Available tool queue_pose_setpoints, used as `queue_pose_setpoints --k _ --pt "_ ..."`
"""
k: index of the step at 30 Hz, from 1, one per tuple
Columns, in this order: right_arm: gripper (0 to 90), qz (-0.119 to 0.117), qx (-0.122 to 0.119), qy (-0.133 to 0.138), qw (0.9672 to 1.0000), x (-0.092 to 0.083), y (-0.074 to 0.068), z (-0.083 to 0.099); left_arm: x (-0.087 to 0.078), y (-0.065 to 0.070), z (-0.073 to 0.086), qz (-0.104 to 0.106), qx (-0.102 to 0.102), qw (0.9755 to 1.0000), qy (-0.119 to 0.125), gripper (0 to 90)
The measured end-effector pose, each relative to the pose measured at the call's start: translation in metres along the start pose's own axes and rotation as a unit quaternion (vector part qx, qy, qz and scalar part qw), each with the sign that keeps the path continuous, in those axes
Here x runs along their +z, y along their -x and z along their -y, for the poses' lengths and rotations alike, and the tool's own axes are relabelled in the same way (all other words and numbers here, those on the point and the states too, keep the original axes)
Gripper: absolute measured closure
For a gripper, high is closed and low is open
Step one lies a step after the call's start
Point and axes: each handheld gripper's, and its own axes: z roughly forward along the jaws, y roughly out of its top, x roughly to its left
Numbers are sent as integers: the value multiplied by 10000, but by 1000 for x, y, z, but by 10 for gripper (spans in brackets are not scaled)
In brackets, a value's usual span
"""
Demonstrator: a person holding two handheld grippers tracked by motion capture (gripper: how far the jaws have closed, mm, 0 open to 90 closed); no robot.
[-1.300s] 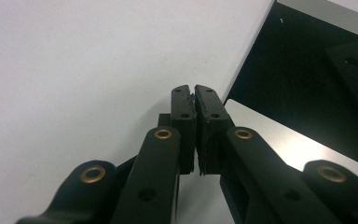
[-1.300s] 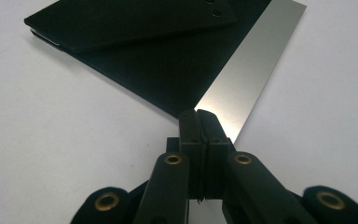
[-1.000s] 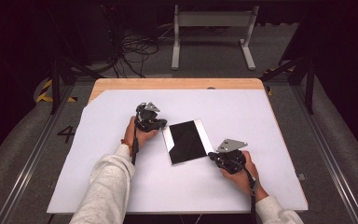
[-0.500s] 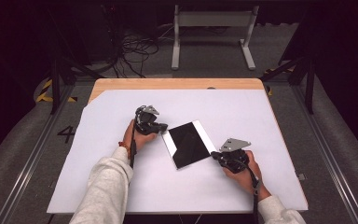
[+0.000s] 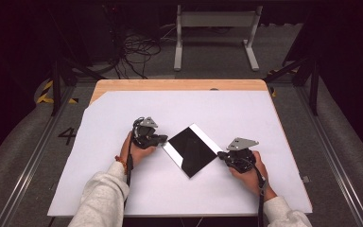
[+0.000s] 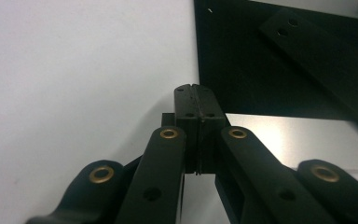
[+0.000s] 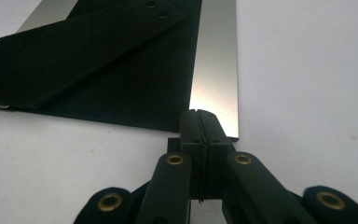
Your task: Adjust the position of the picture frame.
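Two black two-jaw grippers are resting on a white sheet (image 5: 123, 189) covering a wooden table (image 5: 179, 85), one at either side of a flat square black panel with silvery strips along two edges (image 5: 192, 150). That panel is lying flat near the middle of the sheet, turned so its corners point like a diamond in the high view.

At the panel's left corner, the left gripper (image 5: 159, 139) is sitting in the person's left hand (image 5: 139, 150), and its jaws are pressed fully together with nothing between them. In the left gripper view its closed tips (image 6: 196, 89) are touching or almost touching the panel's edge, where the black face meets a silvery strip (image 6: 298, 140); whether they are pressing on it cannot be told.

At the right corner, the right gripper (image 5: 223, 154) is sitting in the right hand (image 5: 248, 171), jaws likewise closed tight and holding nothing. In the right gripper view its tips (image 7: 199, 115) are meeting the near corner of the other silvery strip (image 7: 216, 70).
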Motion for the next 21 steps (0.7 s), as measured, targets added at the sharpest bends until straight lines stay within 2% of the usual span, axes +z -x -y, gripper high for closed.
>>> queue_pose_setpoints --k 3,11,12,18,21 --pt "900 25 1 -20 10000 0 -1 -1 -3 8 2 -101 129 9998 -78 900" --pt "900 31 45 -9 10000 2 1 -2 -10 17 9 -36 226 9996 -169 900" --pt "900 15 102 -8 9999 3 2 -3 -12 19 11 -63 309 9993 -199 900" --pt "900 29 156 -7 9999 6 3 -5 -17 25 17 23 276 9994 -209 900" --pt "900 33 201 -3 9998 8 4 -7 -20 29 19 -15 393 9989 -240 900"
